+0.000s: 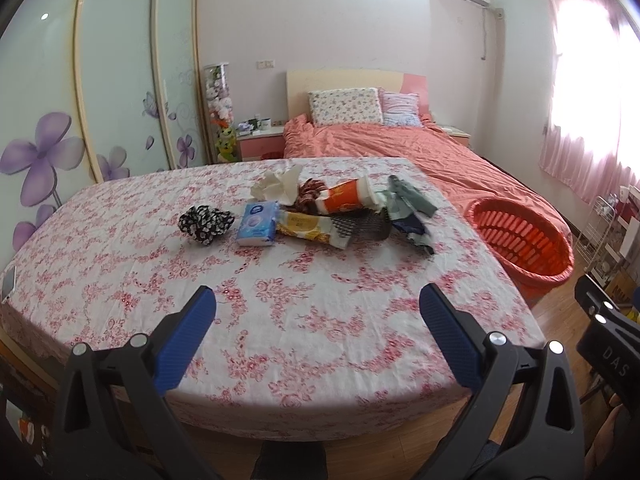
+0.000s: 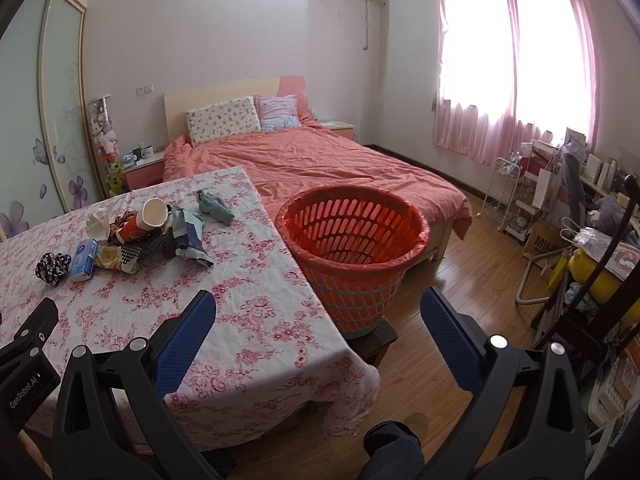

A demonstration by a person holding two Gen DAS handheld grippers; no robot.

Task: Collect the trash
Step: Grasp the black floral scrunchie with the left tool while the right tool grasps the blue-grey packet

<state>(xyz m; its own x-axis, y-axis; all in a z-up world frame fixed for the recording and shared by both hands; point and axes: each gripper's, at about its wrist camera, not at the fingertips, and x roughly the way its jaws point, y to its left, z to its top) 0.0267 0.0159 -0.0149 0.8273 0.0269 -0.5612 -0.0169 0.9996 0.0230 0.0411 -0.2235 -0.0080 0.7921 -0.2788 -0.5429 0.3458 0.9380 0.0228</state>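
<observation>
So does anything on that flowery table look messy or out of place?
Yes. A paper cup lies tipped on its side in a heap of wrappers and crumpled tissue mid-table. The orange basket beside the table holds none of it yet.

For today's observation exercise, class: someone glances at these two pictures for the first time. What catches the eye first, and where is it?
The heap of litter in the middle of the flower-print table stands out first, with a tipped orange paper cup on top. Next is the bright orange basket standing beside the table's right edge, in front of the salmon-covered bed. Both grippers hang open in the foreground.
</observation>
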